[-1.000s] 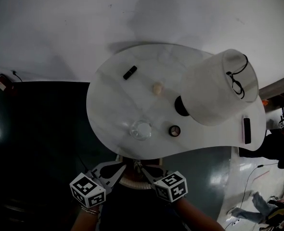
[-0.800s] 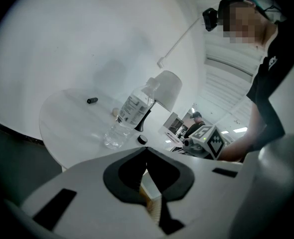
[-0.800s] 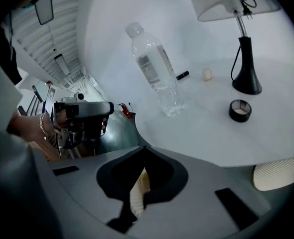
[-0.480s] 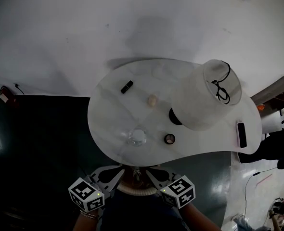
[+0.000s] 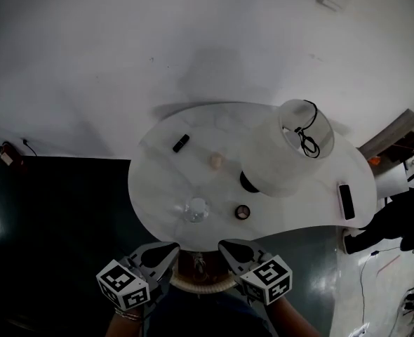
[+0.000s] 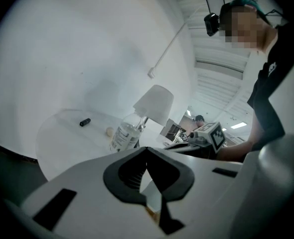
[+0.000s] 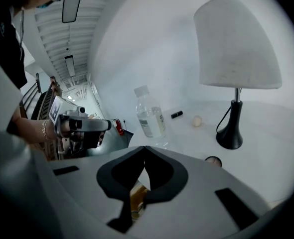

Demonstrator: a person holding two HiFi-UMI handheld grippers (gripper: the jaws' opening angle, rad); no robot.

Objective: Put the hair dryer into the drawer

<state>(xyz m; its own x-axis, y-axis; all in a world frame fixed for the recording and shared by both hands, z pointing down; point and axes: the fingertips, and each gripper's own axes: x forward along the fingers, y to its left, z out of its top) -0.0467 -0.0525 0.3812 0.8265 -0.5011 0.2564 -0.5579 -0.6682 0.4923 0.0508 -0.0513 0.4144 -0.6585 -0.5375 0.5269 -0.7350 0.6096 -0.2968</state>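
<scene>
No hair dryer and no drawer shows in any view. In the head view both grippers sit at the bottom edge, just in front of the white table point(image 5: 158, 188). My left gripper point(image 5: 173, 248) has its jaws together with nothing between them, and its own view shows the tips meeting point(image 6: 147, 149). My right gripper point(image 5: 222, 245) is also shut and empty point(image 7: 146, 148). A tan curved rim point(image 5: 200, 285) lies between and below the two grippers.
On the table stand a lamp with a white shade point(image 5: 284, 149), a clear water bottle point(image 5: 196, 209), a small black cylinder point(image 5: 181, 143), a beige ball point(image 5: 216, 161), a small round lid point(image 5: 243, 211) and a black flat device point(image 5: 346, 200). Dark floor point(image 5: 45, 216) lies to the left.
The table has shrunk and slid lower in the head view, with more wall showing. Both grippers stay at the bottom edge, slightly further apart, still shut.
</scene>
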